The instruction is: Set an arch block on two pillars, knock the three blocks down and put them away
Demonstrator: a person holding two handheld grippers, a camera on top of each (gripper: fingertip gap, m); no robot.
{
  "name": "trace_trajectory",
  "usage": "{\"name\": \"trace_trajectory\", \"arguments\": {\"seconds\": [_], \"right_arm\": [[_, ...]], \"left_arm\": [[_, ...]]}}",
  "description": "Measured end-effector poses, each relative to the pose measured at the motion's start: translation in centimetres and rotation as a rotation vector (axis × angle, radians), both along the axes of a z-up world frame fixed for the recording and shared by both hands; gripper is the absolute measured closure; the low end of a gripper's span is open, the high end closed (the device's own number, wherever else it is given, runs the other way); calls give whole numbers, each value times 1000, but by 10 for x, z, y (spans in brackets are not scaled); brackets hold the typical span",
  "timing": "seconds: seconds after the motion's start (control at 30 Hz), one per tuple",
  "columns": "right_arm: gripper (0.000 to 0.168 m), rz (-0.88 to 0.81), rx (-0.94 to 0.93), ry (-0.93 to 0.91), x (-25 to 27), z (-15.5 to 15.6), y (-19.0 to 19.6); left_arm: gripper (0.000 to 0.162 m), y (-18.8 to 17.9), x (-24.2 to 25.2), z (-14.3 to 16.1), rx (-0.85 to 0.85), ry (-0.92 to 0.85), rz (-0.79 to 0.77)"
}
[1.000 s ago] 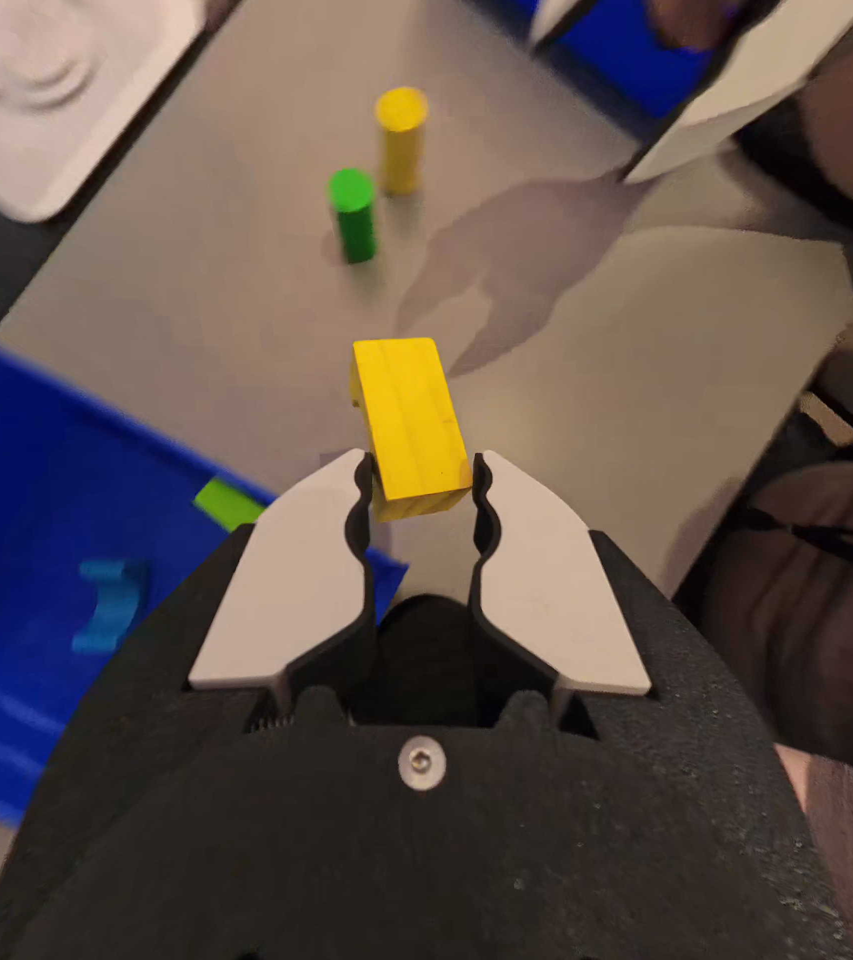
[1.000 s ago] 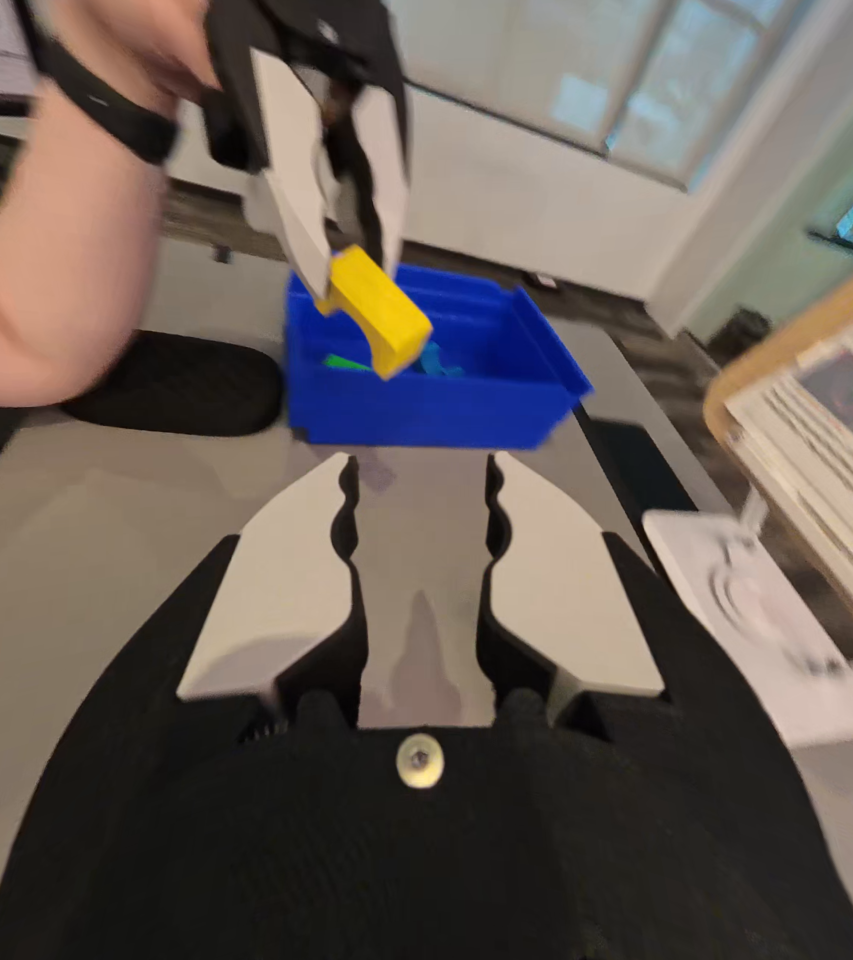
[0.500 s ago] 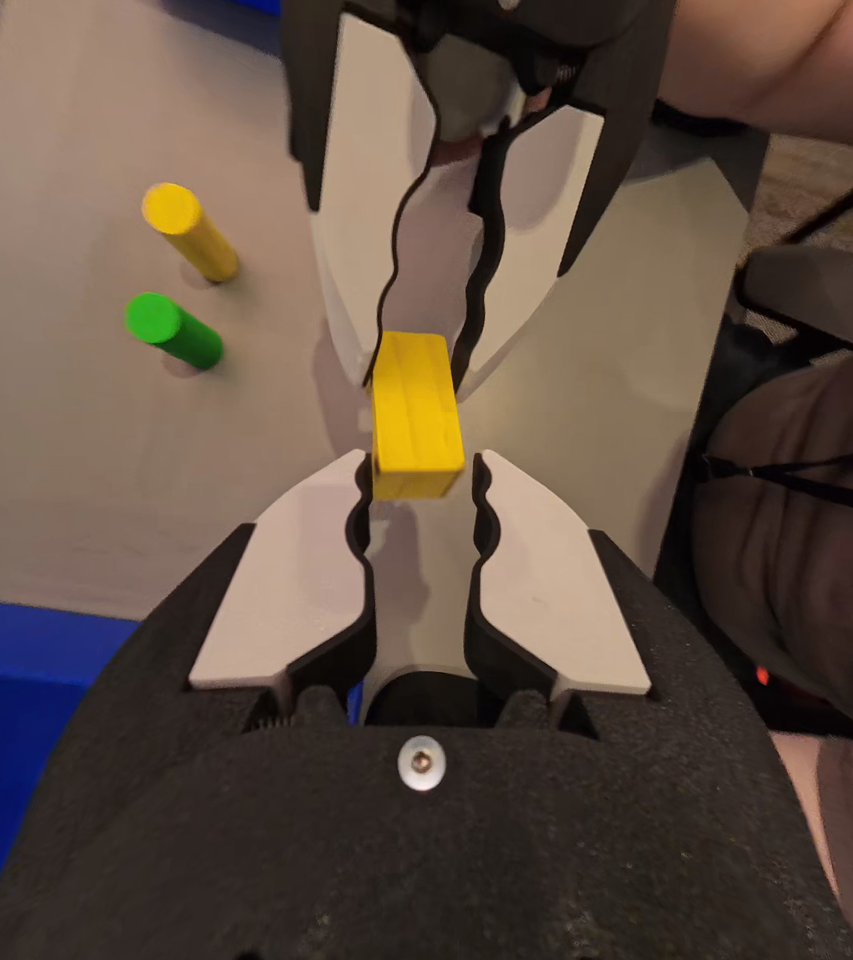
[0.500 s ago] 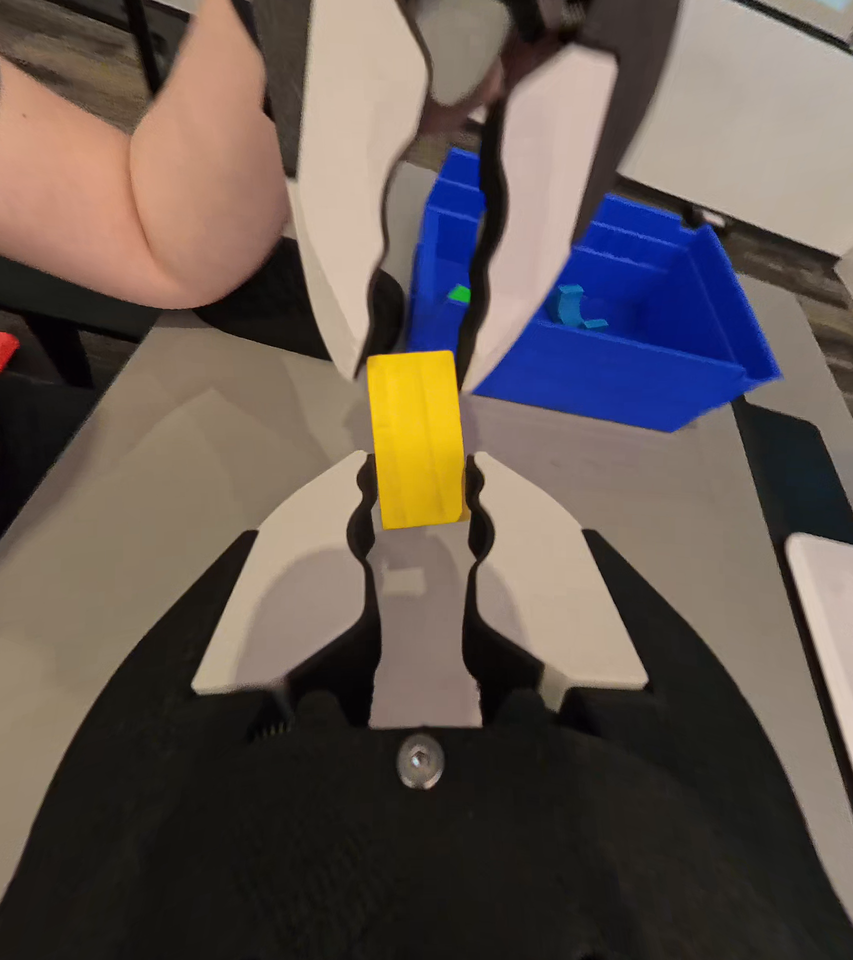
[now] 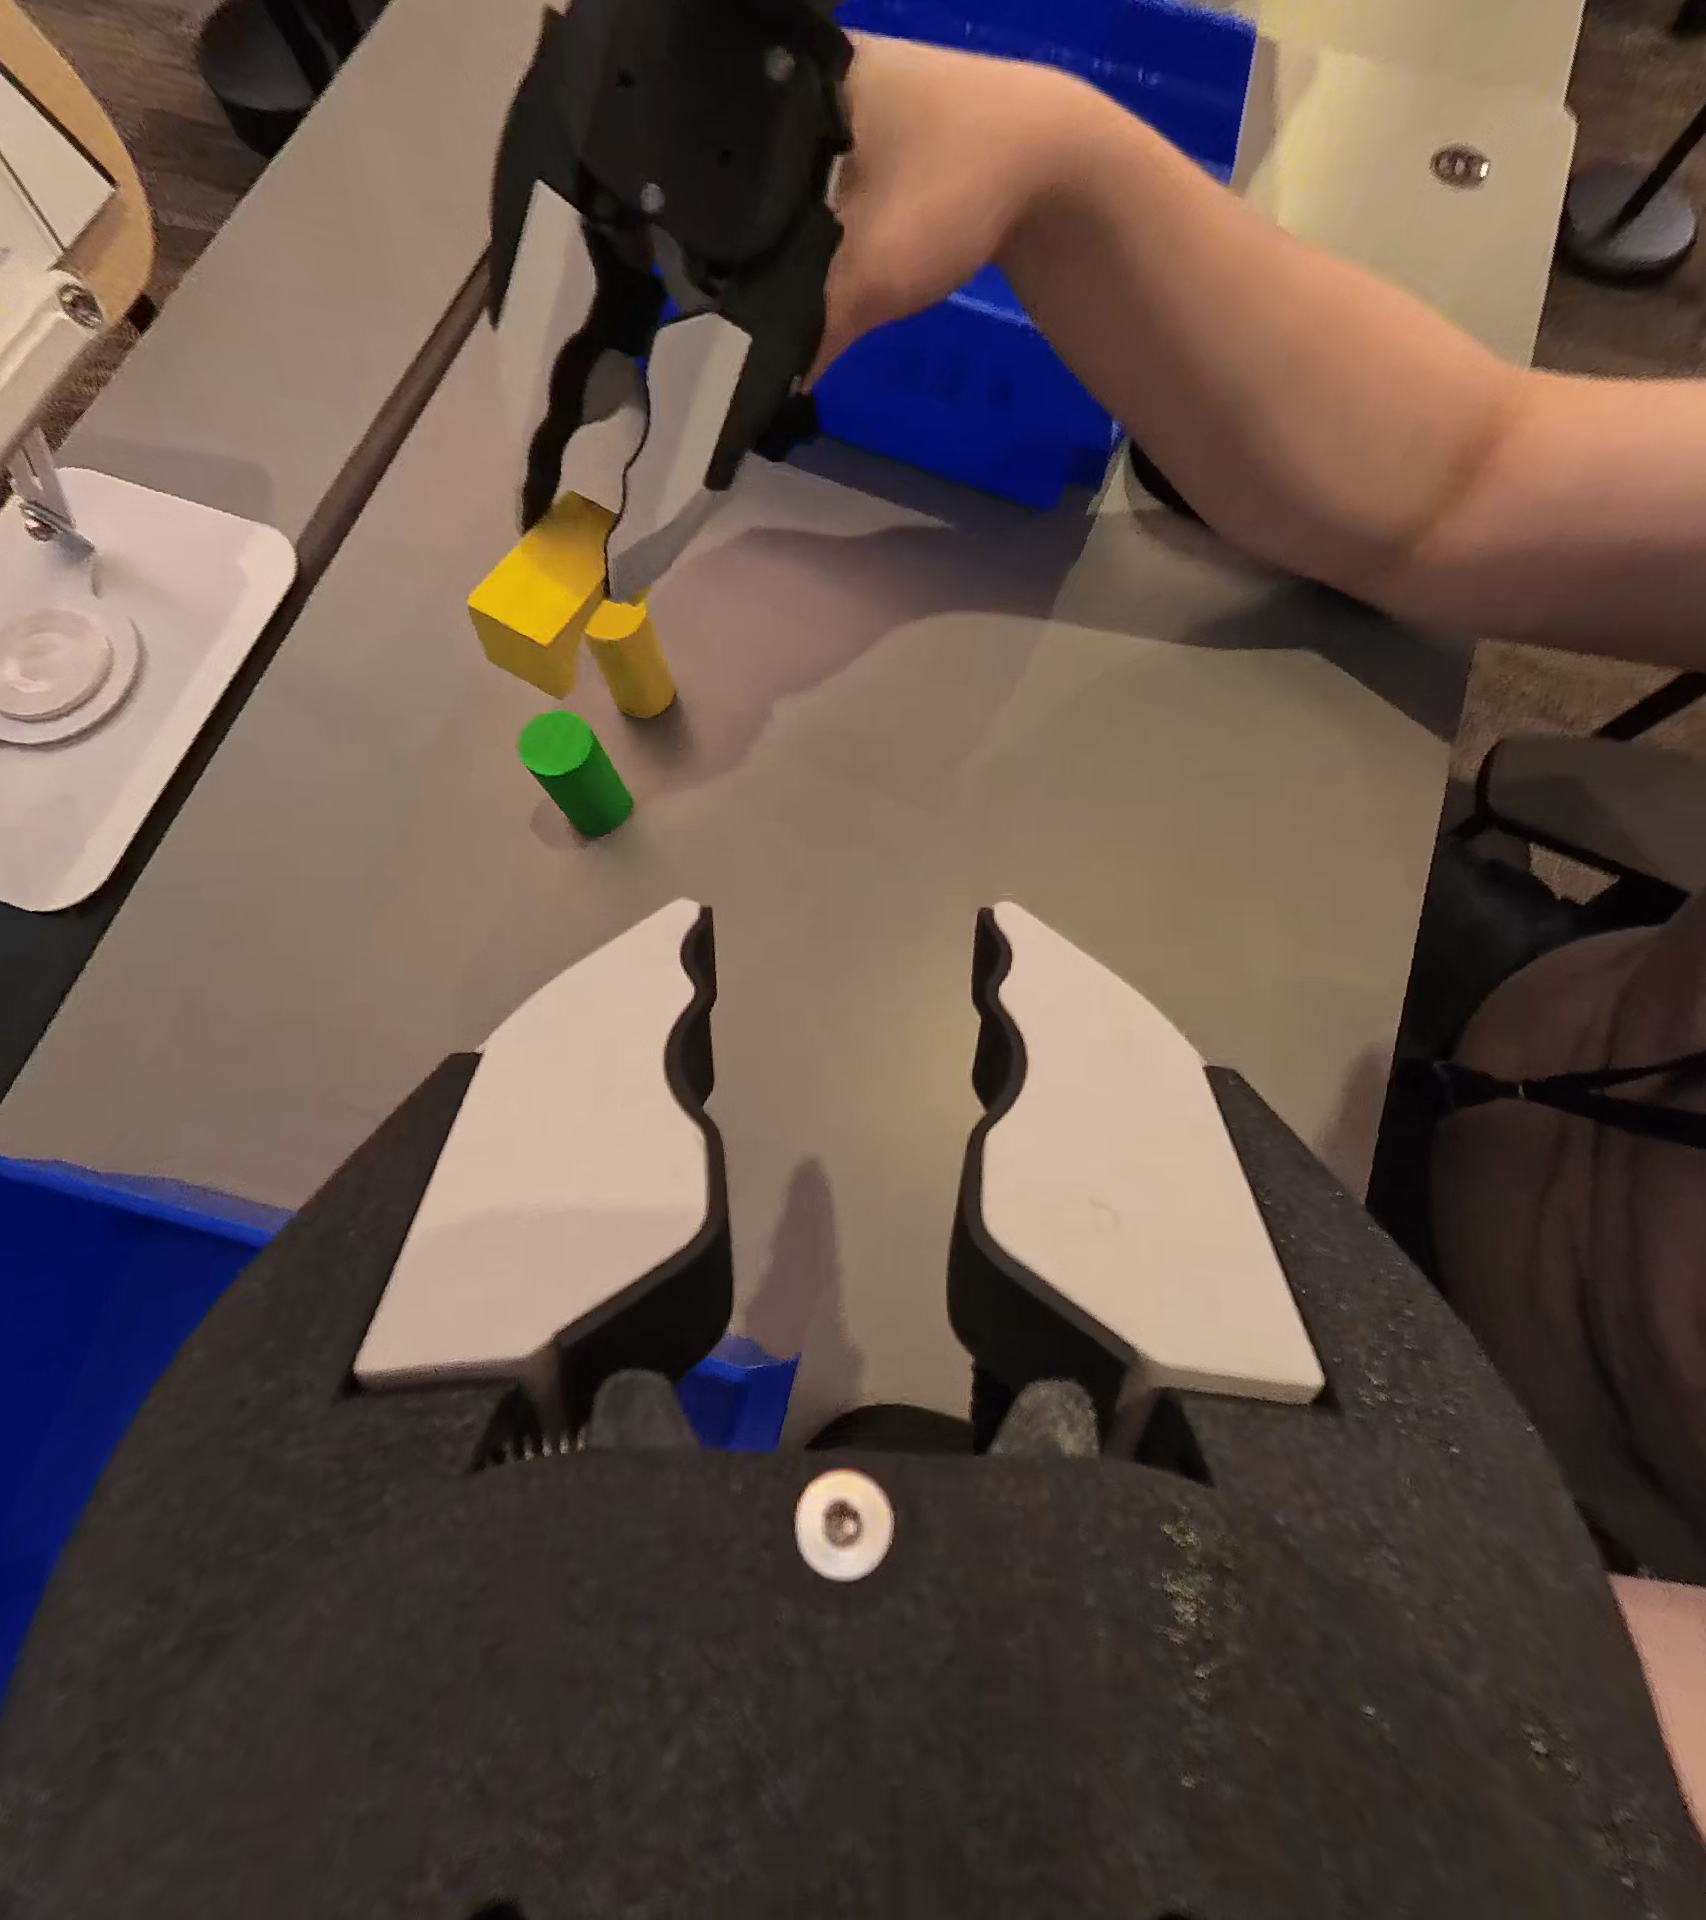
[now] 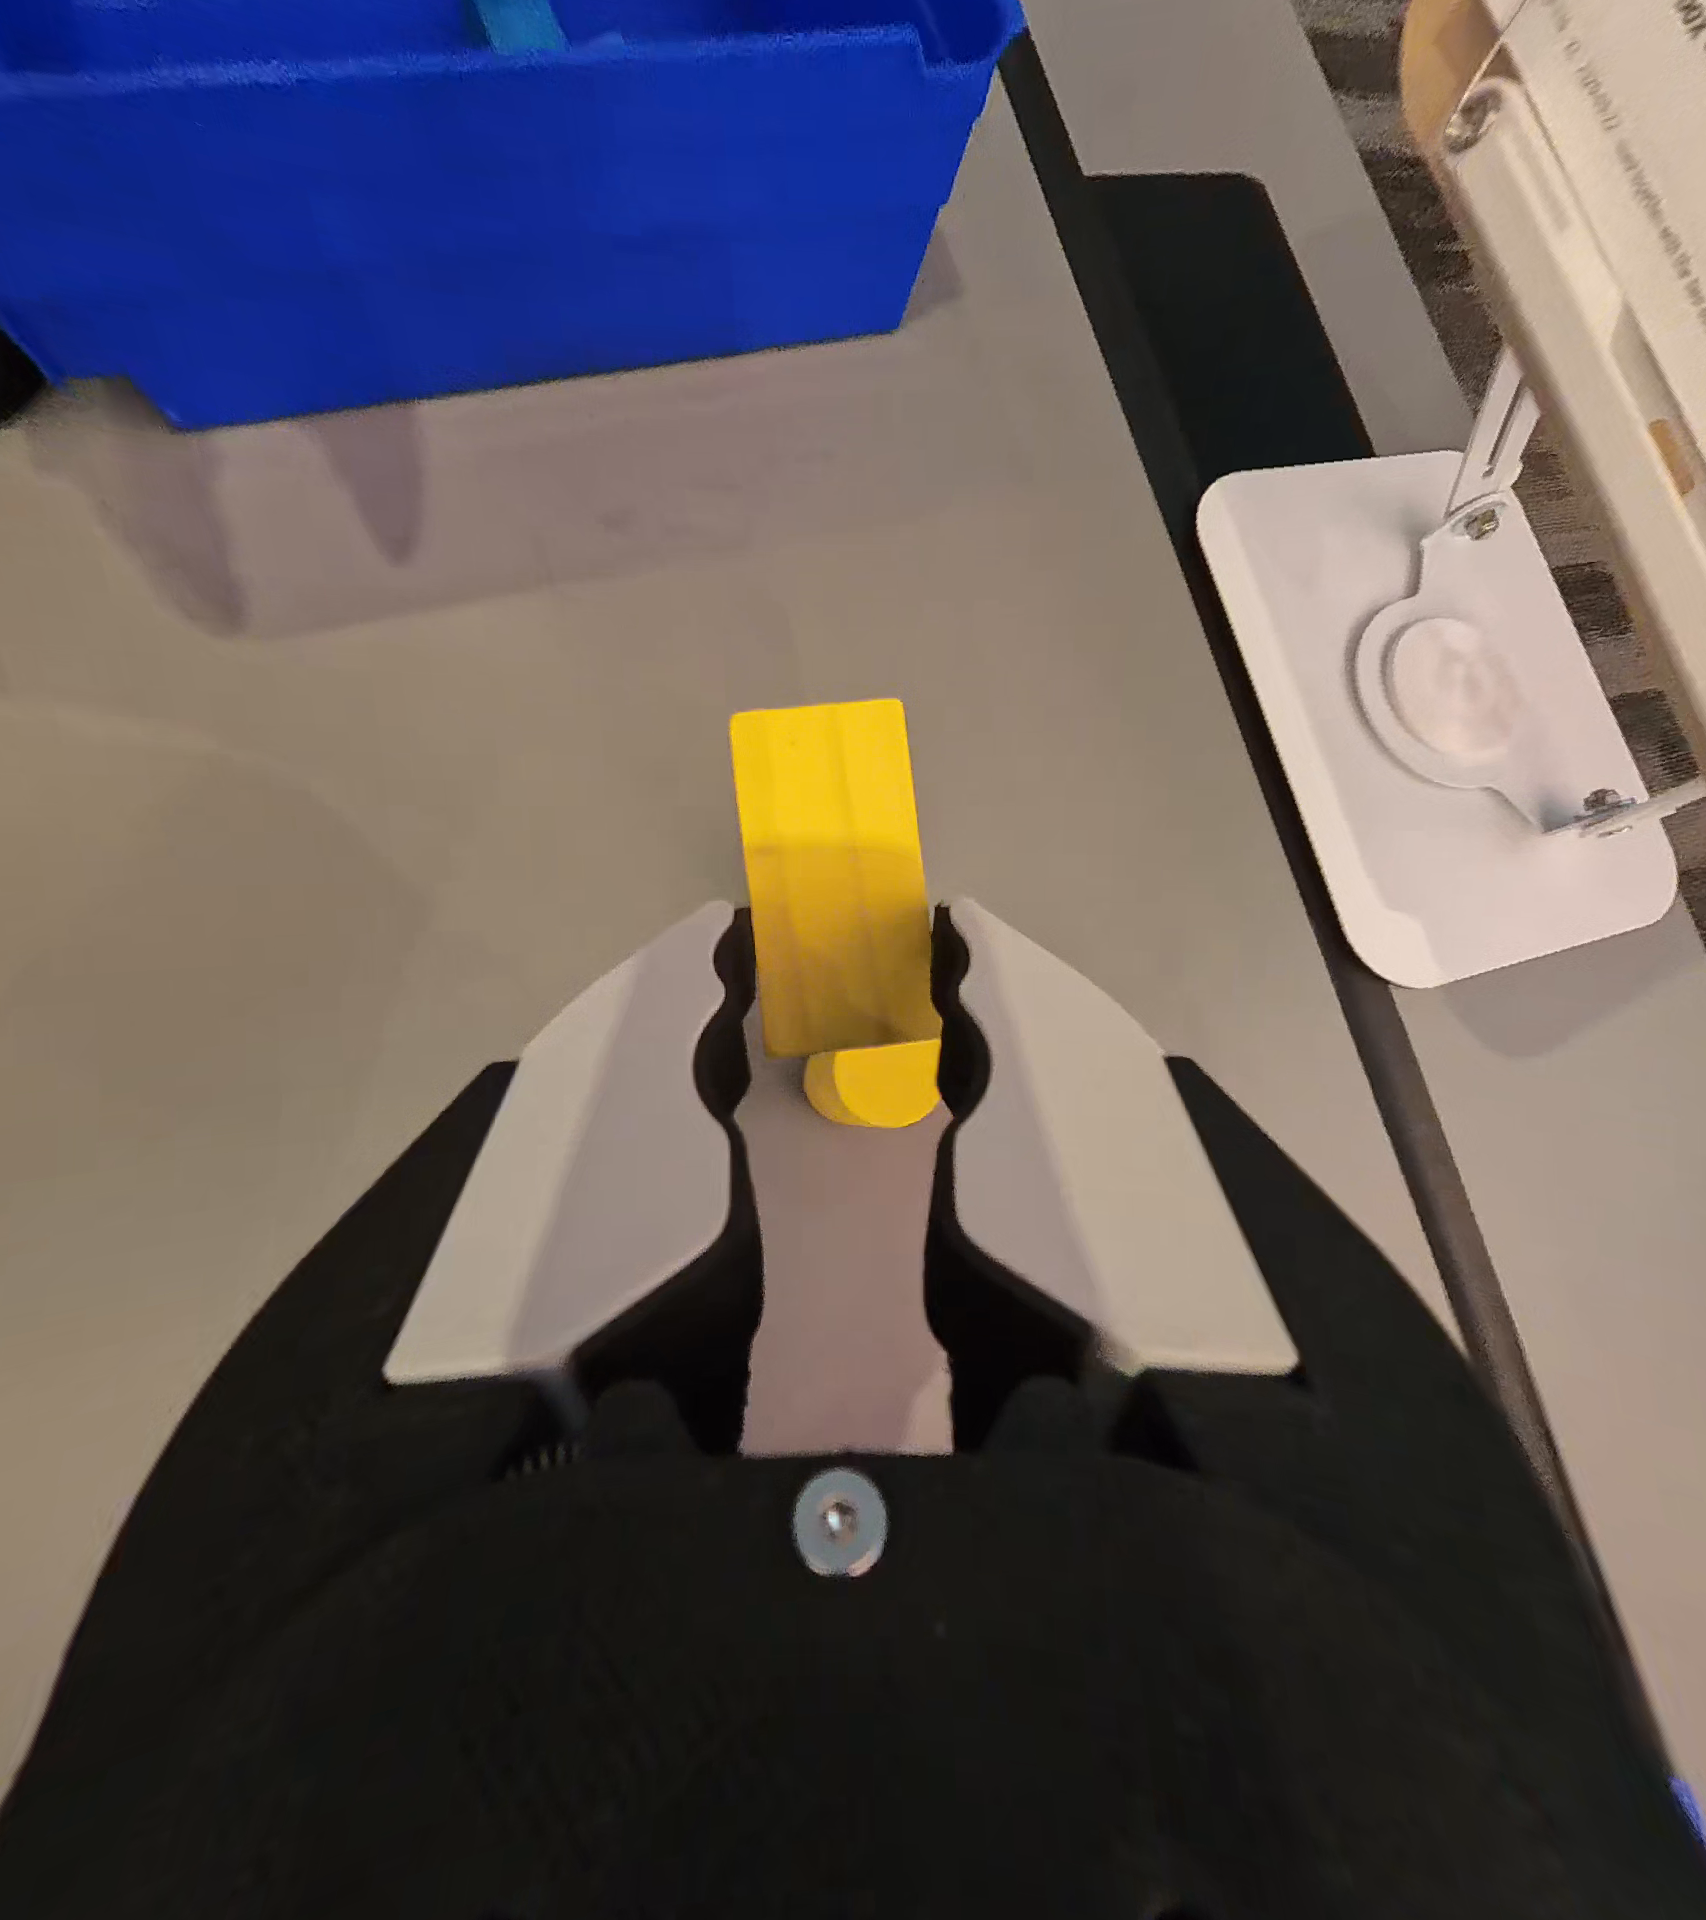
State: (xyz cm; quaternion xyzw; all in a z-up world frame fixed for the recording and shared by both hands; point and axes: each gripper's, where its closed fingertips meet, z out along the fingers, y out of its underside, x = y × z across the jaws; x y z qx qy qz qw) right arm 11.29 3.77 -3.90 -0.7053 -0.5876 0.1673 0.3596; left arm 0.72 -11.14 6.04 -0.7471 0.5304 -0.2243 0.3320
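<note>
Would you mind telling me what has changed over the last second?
The yellow arch block passed from the left gripper, now open and empty, to the right gripper, which carried it over the yellow pillar. The green pillar stayed standing.
</note>
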Motion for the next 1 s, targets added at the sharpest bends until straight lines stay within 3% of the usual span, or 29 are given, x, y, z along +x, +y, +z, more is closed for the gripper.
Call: {"name": "trace_trajectory", "arguments": {"seconds": [0.27, 0.4, 0.57, 1.0], "right_arm": [[134, 81, 27, -179, -5, -15, 4], [134, 136, -49, -151, -11, -21, 3], [134, 85, -40, -140, -4, -28, 19], [134, 99, -95, -140, 3, -39, 18]], "left_arm": [[116, 4, 2, -8, -42, 23, 4], [116, 5, 0, -5, -52, -2, 14], [116, 3, -2, -6, -46, 13, 13], [116, 6, -6, -7, -64, 11, 27]]}}
